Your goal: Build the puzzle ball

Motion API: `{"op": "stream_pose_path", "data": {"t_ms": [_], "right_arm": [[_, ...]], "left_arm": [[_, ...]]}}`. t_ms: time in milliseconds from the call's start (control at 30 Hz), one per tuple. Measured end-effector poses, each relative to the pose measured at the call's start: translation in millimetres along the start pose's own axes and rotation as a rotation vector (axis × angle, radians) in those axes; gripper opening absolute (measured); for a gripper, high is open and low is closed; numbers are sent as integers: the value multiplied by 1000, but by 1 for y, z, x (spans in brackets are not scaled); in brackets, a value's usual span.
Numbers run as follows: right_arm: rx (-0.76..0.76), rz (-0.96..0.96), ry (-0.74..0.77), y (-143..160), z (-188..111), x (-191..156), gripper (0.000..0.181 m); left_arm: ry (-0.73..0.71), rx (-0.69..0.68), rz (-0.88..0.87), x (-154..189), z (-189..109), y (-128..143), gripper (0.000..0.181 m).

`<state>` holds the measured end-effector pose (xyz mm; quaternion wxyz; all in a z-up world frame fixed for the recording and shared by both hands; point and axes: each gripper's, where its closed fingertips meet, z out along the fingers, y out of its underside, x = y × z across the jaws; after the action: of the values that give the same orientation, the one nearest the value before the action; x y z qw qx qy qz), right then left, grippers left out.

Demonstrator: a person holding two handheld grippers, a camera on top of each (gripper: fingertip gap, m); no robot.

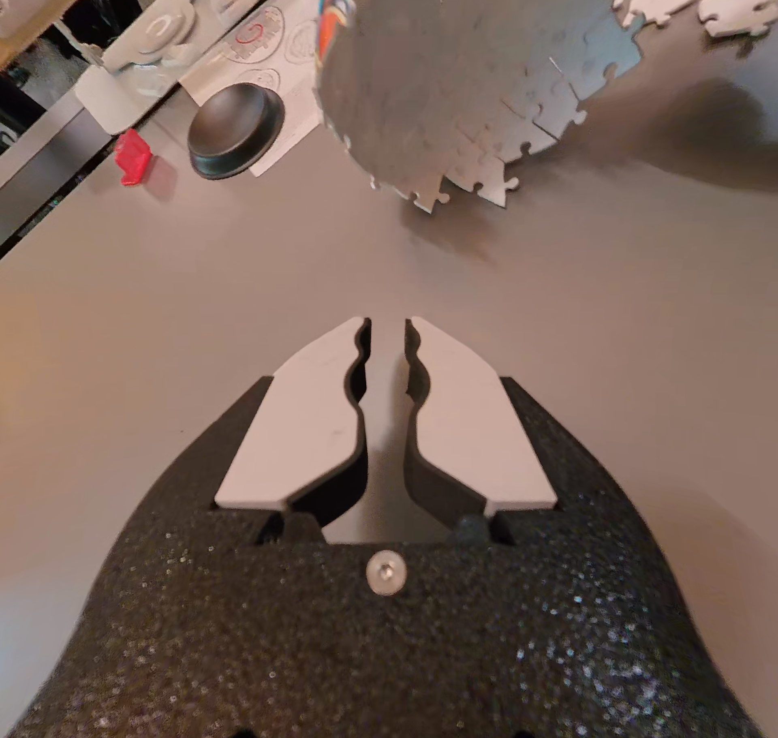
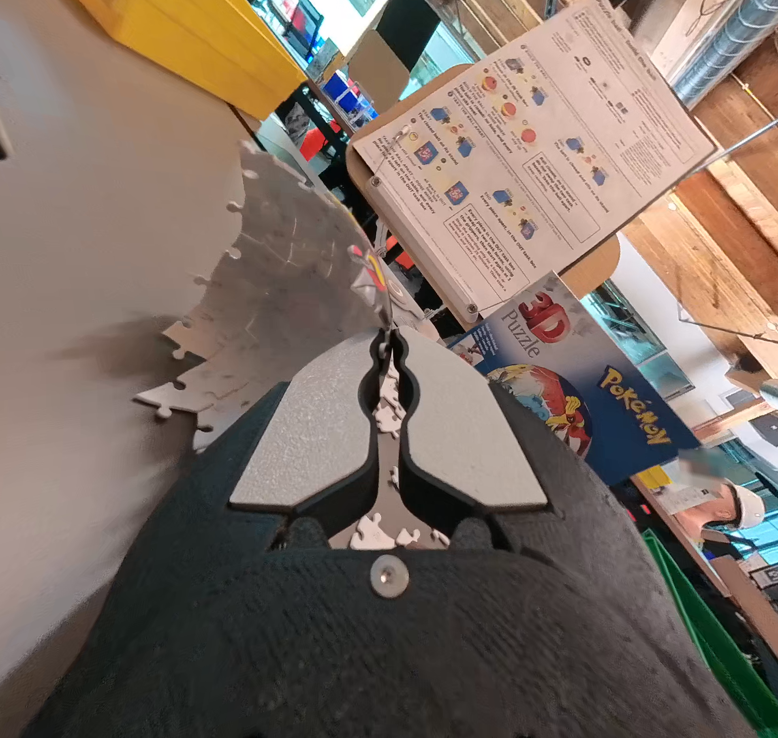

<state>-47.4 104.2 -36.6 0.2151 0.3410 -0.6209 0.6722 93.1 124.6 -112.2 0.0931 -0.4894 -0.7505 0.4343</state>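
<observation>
Shell (image 2: 290, 263) of the half-built puzzle ball hangs above the table (image 1: 210, 296), its rim pinched in the clenched right gripper (image 2: 389, 339). Left gripper (image 1: 387, 330), slightly parted and empty, hovers nearby. Best to support the shell's edge gently while adding loose pieces (image 1: 656, 2).

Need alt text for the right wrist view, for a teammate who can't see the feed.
The right gripper, jaws shut, pinches the rim of a half-built curved puzzle shell, grey inside, raised above the grey table. Behind are a printed instruction sheet on a clipboard and a blue puzzle box; loose white pieces lie below.
</observation>
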Motion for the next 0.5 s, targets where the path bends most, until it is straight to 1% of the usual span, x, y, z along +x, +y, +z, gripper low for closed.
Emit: {"op": "stream_pose_path", "data": {"t_ms": [133,267,400,500], "right_arm": [[6,65,-6,6,-2,6,3],[41,83,26,2,-7,22,3],[54,111,73,6,-15,50,3],[60,136,117,11,-24,75,3]], "left_arm": [[25,-14,32,15,8,0,15],[48,-26,57,25,13,0,15],[77,-14,84,34,18,-10,15],[128,10,92,46,25,-23,15]]}}
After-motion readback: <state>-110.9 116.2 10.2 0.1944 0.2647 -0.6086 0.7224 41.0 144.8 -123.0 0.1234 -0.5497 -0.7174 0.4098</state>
